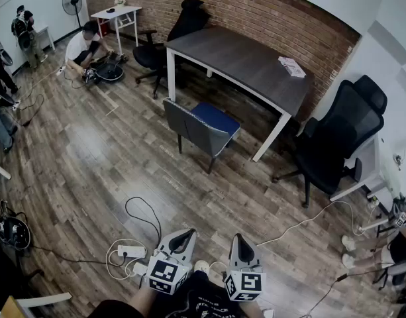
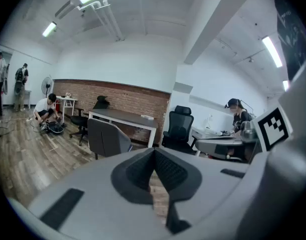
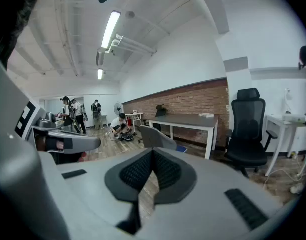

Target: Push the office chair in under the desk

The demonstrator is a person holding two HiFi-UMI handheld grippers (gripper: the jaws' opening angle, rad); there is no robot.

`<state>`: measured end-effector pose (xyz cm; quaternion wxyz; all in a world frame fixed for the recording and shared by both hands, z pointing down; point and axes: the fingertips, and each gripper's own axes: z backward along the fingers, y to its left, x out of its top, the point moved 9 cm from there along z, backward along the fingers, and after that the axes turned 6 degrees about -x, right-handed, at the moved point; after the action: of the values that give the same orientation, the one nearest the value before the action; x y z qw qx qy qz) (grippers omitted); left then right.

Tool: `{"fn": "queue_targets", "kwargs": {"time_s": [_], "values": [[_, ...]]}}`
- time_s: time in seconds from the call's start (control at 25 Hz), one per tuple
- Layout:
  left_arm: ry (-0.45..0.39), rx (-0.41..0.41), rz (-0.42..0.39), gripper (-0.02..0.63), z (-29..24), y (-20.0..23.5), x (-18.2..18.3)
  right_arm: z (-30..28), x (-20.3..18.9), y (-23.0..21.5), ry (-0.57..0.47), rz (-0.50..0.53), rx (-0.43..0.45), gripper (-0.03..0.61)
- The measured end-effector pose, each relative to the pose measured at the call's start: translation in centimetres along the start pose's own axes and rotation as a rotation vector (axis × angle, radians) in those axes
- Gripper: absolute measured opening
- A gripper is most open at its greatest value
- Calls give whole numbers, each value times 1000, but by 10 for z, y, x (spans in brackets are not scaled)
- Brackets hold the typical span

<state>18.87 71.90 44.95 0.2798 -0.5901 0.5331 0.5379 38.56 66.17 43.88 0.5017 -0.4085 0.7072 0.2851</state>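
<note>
Black mesh office chair point(image 1: 342, 134) stands well ahead and rightward of both claws, just off the desk's point(image 1: 242, 61) end, so the right claw point(image 1: 240, 240) is probably nearer than the left claw point(image 1: 184, 236), both pinched together, empty.

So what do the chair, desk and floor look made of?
Chair: matte grey back and blue seat, likely fabric; thin dark legs, probably metal.
Desk: matte dark-grey top, probably laminate; white legs, likely painted metal.
Floor: wood-look planks with visible grain; real wood or vinyl is unclear.
</note>
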Motion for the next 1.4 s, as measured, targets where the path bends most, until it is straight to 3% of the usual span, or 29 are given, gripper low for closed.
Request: {"fn": "queue_targets", "kwargs": {"time_s": [0.2,0.88,1.4], "values": [[-32,-5,41,5,-4,0,5,6,-1,-6,-27,2,-19,2],[-48,-24,18,6,15,26,7,9,-7,22,-51,-48,-40,3],[-38,31,60,6,3,61,8,-30,-6,24,-40,-42,-18,3]]}}
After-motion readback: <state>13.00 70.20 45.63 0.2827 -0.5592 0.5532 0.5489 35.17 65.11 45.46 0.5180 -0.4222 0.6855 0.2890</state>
